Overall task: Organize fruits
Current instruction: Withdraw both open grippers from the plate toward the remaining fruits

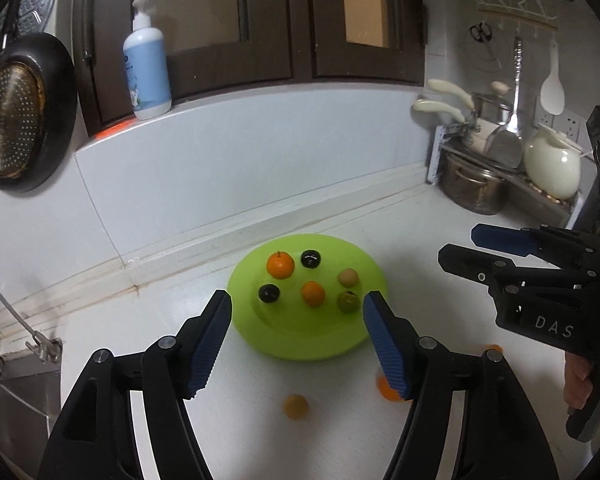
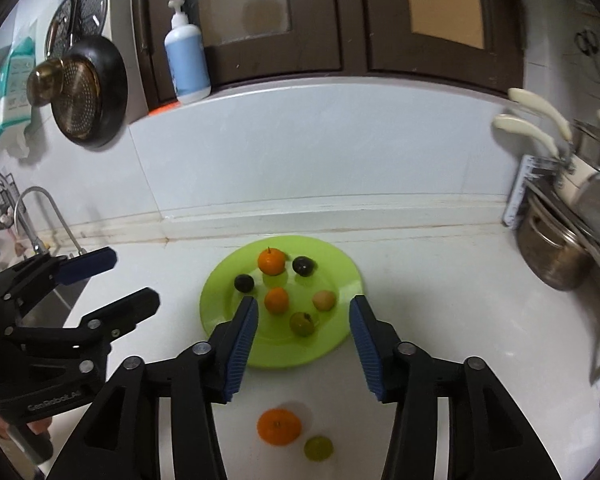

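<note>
Both my left gripper (image 1: pixel 296 312) and right gripper (image 2: pixel 302 316) stood open, empty. Loose orange (image 2: pixel 279 426) looked light, round, roll-prone; I'd pinch across its middle.

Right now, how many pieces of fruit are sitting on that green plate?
6 on the green plate: an orange and dark fruit at the back, a dark fruit, orange and pale fruit across the middle, a green fruit in front. None looks hidden.

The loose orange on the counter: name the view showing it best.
Right wrist view: the loose orange sits whole and sharp between the right gripper's fingers. The left wrist view shows it blurred, partly behind a finger pad.
</note>
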A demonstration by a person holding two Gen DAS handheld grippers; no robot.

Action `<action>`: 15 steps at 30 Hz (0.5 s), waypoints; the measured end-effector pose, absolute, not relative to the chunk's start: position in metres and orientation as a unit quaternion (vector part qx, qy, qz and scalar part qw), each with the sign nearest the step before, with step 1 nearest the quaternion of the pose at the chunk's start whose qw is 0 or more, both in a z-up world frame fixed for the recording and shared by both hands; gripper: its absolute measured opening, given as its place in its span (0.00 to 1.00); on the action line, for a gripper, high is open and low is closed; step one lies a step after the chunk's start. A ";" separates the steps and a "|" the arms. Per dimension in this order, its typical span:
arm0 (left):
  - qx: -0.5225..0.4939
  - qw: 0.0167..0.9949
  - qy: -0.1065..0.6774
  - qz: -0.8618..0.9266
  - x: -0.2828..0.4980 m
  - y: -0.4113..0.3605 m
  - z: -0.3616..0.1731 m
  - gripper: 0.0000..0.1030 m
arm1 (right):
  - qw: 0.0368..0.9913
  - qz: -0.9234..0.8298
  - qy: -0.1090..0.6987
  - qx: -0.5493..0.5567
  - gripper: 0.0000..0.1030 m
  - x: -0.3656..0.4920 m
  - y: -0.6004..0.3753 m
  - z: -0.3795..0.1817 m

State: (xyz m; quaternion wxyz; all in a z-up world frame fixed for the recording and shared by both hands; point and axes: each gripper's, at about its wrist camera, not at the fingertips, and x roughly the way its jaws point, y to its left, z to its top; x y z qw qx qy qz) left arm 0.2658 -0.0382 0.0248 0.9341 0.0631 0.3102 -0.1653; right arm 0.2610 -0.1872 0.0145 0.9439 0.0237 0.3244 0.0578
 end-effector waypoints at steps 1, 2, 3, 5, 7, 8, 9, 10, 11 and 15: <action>0.064 0.935 0.308 -0.166 0.261 -0.039 0.026 0.66 | 0.945 0.055 0.322 0.026 0.48 0.256 -0.188 0.015; 0.065 0.936 0.304 -0.166 0.255 -0.039 0.027 0.68 | 0.946 0.052 0.319 0.028 0.48 0.251 -0.189 0.015; 0.067 0.937 0.301 -0.165 0.251 -0.040 0.027 0.69 | 0.947 0.048 0.317 0.032 0.48 0.243 -0.191 0.015; 0.068 0.939 0.295 -0.164 0.243 -0.042 0.028 0.71 | 0.948 0.041 0.313 0.036 0.48 0.233 -0.193 0.016; 0.069 0.941 0.291 -0.162 0.234 -0.042 0.028 0.72 | 0.949 0.030 0.311 0.042 0.49 0.221 -0.196 0.015; 0.068 0.941 0.290 -0.161 0.230 -0.042 0.027 0.72 | 0.949 0.024 0.311 0.046 0.49 0.217 -0.197 0.014; 0.068 0.941 0.290 -0.162 0.227 -0.042 0.026 0.73 | 0.949 0.013 0.310 0.050 0.49 0.212 -0.200 0.012; 0.068 0.941 0.289 -0.162 0.224 -0.042 0.025 0.73 | 0.949 0.006 0.311 0.052 0.49 0.208 -0.202 0.011; 0.069 0.941 0.290 -0.161 0.221 -0.042 0.023 0.73 | 0.949 -0.002 0.311 0.055 0.51 0.203 -0.204 0.009; 0.068 0.942 0.287 -0.162 0.211 -0.044 0.020 0.75 | 0.948 -0.023 0.313 0.059 0.52 0.191 -0.209 0.002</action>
